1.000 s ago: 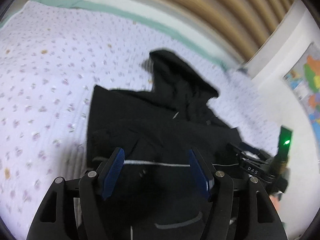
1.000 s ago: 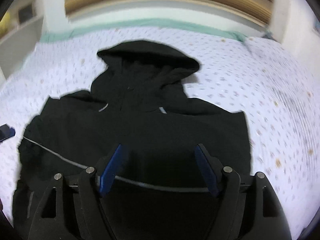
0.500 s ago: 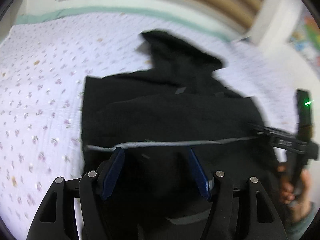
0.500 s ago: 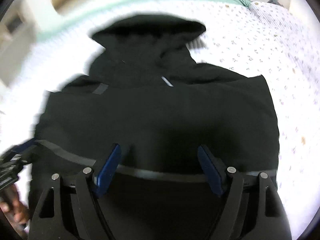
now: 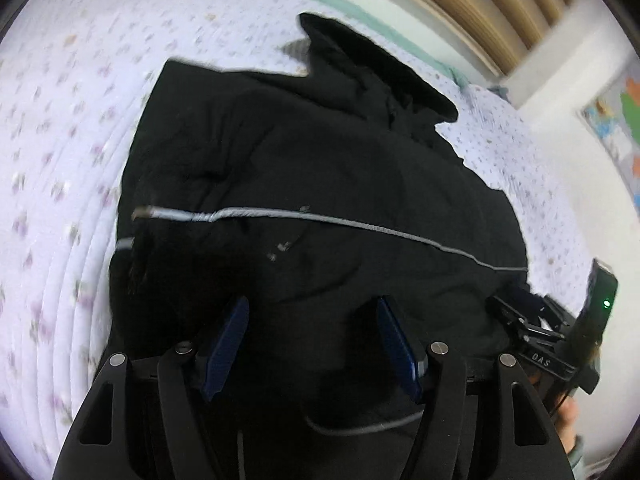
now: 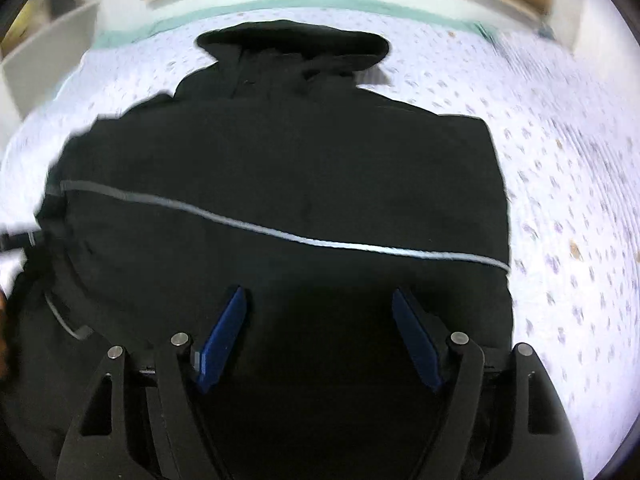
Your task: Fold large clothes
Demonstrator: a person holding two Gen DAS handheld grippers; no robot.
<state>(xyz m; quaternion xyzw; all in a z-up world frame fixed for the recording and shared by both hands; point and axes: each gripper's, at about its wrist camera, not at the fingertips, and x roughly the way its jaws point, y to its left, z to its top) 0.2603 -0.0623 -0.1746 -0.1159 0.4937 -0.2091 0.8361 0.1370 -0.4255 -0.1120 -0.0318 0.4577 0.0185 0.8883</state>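
A black hooded jacket point(image 5: 320, 168) lies on the flowered bed sheet point(image 5: 72, 112), its lower part folded up over the body, a thin grey reflective stripe point(image 5: 360, 226) across it and the hood at the far end. It fills the right wrist view too point(image 6: 300, 168). My left gripper point(image 5: 312, 320) is open and empty, just above the jacket's near part. My right gripper point(image 6: 320, 312) is open and empty above the near edge. The right gripper's body also shows at the right in the left wrist view point(image 5: 560, 344).
The bed sheet point(image 6: 568, 200) spreads around the jacket on all sides. A wooden slatted headboard point(image 5: 480, 0) and a white wall stand beyond the bed. A coloured map point(image 5: 616, 120) hangs on the right wall.
Both grippers have moved in closer over the jacket, which looks larger in both views. The folded edge with the grey stripe now lies farther up the jacket. Both grippers stay open.
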